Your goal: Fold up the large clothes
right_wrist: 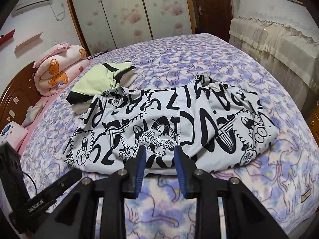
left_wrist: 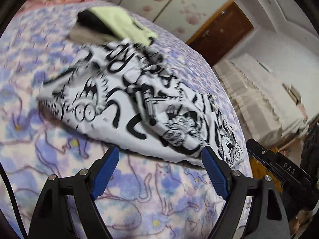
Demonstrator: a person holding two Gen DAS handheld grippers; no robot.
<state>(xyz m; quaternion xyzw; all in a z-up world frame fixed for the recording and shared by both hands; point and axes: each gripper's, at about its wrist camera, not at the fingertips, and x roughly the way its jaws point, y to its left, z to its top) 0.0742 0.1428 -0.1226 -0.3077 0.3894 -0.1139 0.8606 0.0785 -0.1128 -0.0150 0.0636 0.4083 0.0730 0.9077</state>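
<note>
A white garment with black cartoon print (right_wrist: 169, 123) lies spread and partly bunched on the purple floral bedspread (right_wrist: 199, 63). It also shows in the left wrist view (left_wrist: 127, 103), blurred. My left gripper (left_wrist: 161, 151) is open wide, its blue pads just short of the garment's near edge, holding nothing. My right gripper (right_wrist: 159, 151) is open more narrowly, its tips over the garment's near hem, with cloth seen between the pads but not pinched.
A pale green and black garment (right_wrist: 99, 77) lies in a heap behind the printed one, also in the left wrist view (left_wrist: 119, 22). A rolled pink quilt (right_wrist: 59, 69) sits by the headboard. A cloth-covered cabinet (right_wrist: 279, 35) stands beside the bed.
</note>
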